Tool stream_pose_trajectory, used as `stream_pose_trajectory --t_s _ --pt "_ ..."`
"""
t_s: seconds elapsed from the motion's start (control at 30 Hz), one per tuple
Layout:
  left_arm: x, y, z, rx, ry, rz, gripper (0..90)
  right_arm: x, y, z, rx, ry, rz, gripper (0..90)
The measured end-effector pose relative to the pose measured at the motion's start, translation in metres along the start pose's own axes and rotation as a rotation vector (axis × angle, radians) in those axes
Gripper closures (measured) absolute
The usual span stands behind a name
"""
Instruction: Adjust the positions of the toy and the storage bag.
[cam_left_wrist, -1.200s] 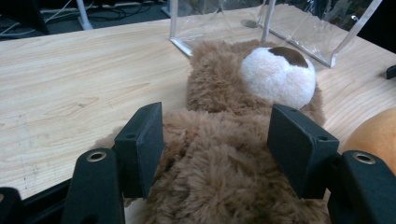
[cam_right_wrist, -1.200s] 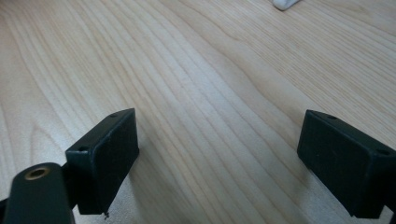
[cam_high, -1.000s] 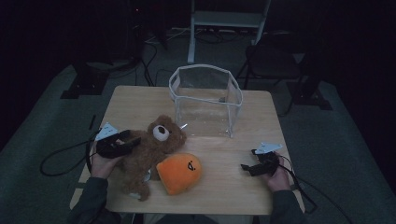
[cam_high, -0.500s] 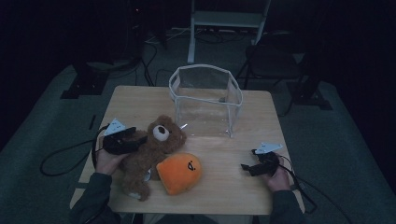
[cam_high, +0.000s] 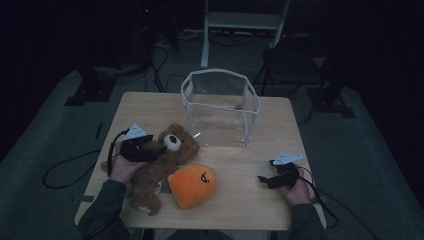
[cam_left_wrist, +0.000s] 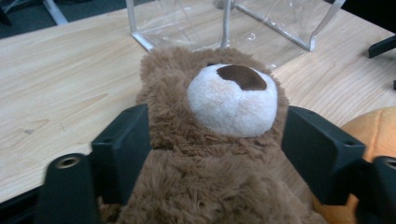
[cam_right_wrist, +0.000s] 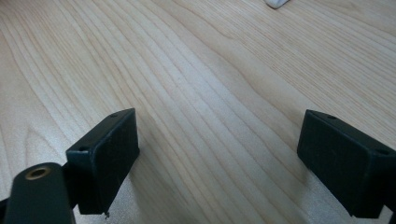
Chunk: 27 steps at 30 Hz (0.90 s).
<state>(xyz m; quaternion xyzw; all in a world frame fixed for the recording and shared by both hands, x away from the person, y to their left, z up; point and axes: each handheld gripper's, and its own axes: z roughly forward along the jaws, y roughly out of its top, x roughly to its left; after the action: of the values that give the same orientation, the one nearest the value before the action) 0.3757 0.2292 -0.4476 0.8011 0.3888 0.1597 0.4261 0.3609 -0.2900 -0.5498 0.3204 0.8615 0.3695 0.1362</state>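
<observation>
A brown teddy bear (cam_high: 150, 172) lies on its back on the left of the wooden table (cam_high: 250, 200), head towards the clear box. My left gripper (cam_high: 159, 148) reaches over it from the left. In the left gripper view the bear's head (cam_left_wrist: 229, 98) sits between the two black jaws of this gripper (cam_left_wrist: 215, 149), at neck height. The jaws have just been opening and stand wide, with fur brushing the left one. An orange plush (cam_high: 192, 185) lies against the bear's right side. My right gripper (cam_high: 262, 179) rests low at the table's right, open (cam_right_wrist: 219, 158) over bare wood.
A clear, soft-walled box (cam_high: 220, 107) with white edging stands open-topped at the table's far middle, just beyond the bear's head (cam_left_wrist: 280, 18). Cables trail off both table sides. A chair and stand legs occupy the dark floor behind.
My left hand has slid a little right and farther along the bear, towards its head. The right hand, the bear and the orange plush have stayed put.
</observation>
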Motion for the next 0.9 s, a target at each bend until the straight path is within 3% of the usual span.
stream_pose_trajectory --t_s 0.2,0.47,0.6,0.67,0.7,0.77,0.9 --pt "0.0 0.003 0.015 0.073 -0.045 0.004 19.0 0.0 0.0 0.0 0.0 0.0 0.0 11.9" --pt "0.005 -0.004 0.032 0.166 -0.047 -0.005 18.7 0.0 0.0 0.0 0.0 0.0 0.0 11.9" --pt "0.006 -0.008 0.034 0.183 -0.069 0.006 18.9 0.0 0.0 0.0 0.0 0.0 0.0 11.9" --pt "0.006 -0.009 0.034 0.19 -0.063 0.023 35.9 0.0 0.0 0.0 0.0 0.0 0.0 11.9" --pt "0.007 -0.009 0.033 0.184 -0.08 0.027 39.9 0.0 0.0 0.0 0.0 0.0 0.0 11.9" --pt "0.006 -0.011 0.031 0.175 -0.114 0.034 45.2 0.0 0.0 0.0 0.0 0.0 0.0 11.9" --pt "-0.001 -0.012 0.029 0.172 -0.156 0.09 48.1 0.0 0.0 0.0 0.0 0.0 0.0 11.9"
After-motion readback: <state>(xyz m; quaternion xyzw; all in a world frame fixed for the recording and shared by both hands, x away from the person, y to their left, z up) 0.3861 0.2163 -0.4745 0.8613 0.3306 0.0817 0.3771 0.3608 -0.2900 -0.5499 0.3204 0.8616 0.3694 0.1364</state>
